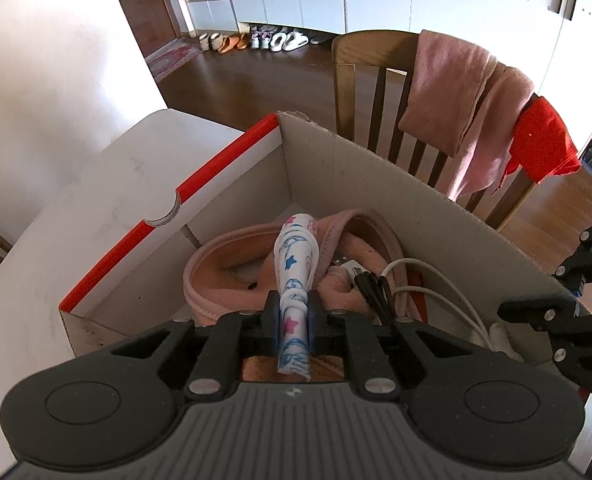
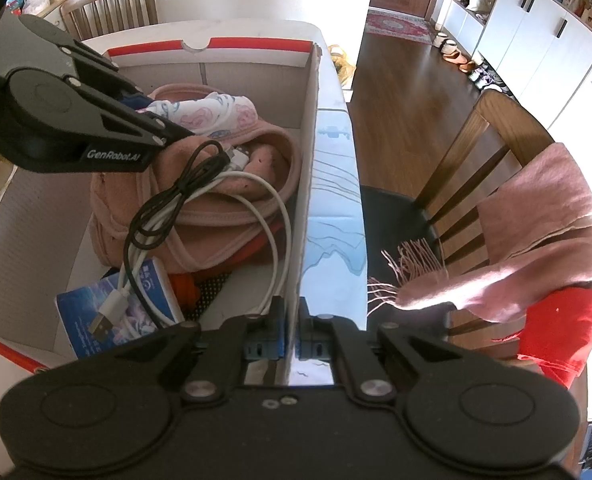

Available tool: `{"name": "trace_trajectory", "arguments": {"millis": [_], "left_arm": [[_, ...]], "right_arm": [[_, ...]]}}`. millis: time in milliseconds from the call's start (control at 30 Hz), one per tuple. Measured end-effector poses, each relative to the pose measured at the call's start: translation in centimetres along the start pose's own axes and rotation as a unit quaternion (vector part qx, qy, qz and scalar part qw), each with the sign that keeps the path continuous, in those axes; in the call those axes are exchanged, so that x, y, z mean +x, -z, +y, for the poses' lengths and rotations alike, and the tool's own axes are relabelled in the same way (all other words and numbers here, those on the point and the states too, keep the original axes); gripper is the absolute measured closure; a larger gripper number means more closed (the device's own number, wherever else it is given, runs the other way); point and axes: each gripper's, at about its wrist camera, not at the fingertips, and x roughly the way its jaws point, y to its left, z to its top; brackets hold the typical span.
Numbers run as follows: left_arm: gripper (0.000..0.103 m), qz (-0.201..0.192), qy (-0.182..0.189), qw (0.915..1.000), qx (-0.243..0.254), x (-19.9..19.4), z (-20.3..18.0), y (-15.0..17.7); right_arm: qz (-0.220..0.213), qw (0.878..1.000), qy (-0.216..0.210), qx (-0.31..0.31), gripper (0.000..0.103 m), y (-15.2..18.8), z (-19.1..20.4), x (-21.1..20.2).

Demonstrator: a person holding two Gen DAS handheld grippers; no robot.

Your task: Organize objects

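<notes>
We hold a cardboard box (image 2: pixel 311 184) steady on the white worktop (image 1: pixel 96 184).
Our right hand-held gripper (image 2: pixel 292 344) clamps its side wall; our left hand-held gripper (image 1: pixel 294 326) pinches a printed cloth roll (image 1: pixel 296 264) above pink slippers (image 1: pixel 232 264) and cables (image 2: pixel 200 200).

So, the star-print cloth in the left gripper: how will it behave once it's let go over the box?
Probably floppy: the star-print cloth is pinched into a narrow roll by the left gripper, with its free end sagging. It looks light and should slump onto the pink garment in the box rather than roll.
</notes>
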Motion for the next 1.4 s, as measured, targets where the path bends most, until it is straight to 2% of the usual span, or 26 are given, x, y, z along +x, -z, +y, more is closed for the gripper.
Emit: {"name": "trace_trajectory", "arguments": {"millis": [133, 167, 200, 233, 300, 367, 467, 767, 1033, 1267, 1400], "left_arm": [[0.072, -0.009, 0.002, 0.9999, -0.007, -0.2, 0.2, 0.3], [0.07, -0.011, 0.002, 0.9999, -0.009, -0.2, 0.3, 0.4], [0.064, -0.013, 0.003, 0.9999, -0.01, -0.3, 0.4, 0.6], [0.053, -0.014, 0.002, 0.9998, -0.012, -0.4, 0.4, 0.7], [0.044, -0.021, -0.002, 0.9997, -0.015, -0.7, 0.6, 1.1], [0.043, -0.025, 0.003, 0.9994, -0.025, -1.1, 1.0, 1.4], [0.034, -0.033, 0.007, 0.9984, -0.045, -1.8, 1.7, 2.0], [0.032, -0.059, 0.014, 0.9951, -0.078, -4.9, 2.6, 3.8], [0.025, -0.089, 0.015, 0.9908, -0.101, -8.5, 2.9, 5.5], [0.025, -0.108, 0.009, 0.9869, -0.12, -10.9, 2.5, 7.4], [0.024, -0.125, 0.012, 0.9812, -0.146, -12.5, 2.5, 8.8]], "right_arm": [[0.0, 1.0, 0.0, 0.0, 0.099, 0.0, -0.1, 0.0], [0.0, 1.0, 0.0, -0.001, 0.099, 0.0, -0.1, 0.0], [0.0, 1.0, 0.0, 0.0, 0.099, 0.0, -0.1, 0.0], [0.0, 1.0, 0.0, 0.0, 0.099, 0.0, 0.0, 0.0], [0.0, 1.0, 0.0, -0.001, 0.099, 0.0, -0.1, 0.0], [0.0, 1.0, 0.0, 0.0, 0.099, 0.0, -0.1, 0.0], [0.0, 1.0, 0.0, -0.001, 0.099, 0.0, -0.1, 0.0], [-0.005, 1.0, 0.0, -0.004, 0.099, 0.1, -0.4, -0.4], [-0.025, 1.0, 0.0, -0.008, 0.097, 0.4, -0.6, -1.6], [-0.077, 0.997, 0.007, -0.017, 0.092, 0.8, -0.4, -4.7], [-0.109, 0.994, -0.001, -0.022, 0.088, 1.1, 0.0, -6.7]]}}
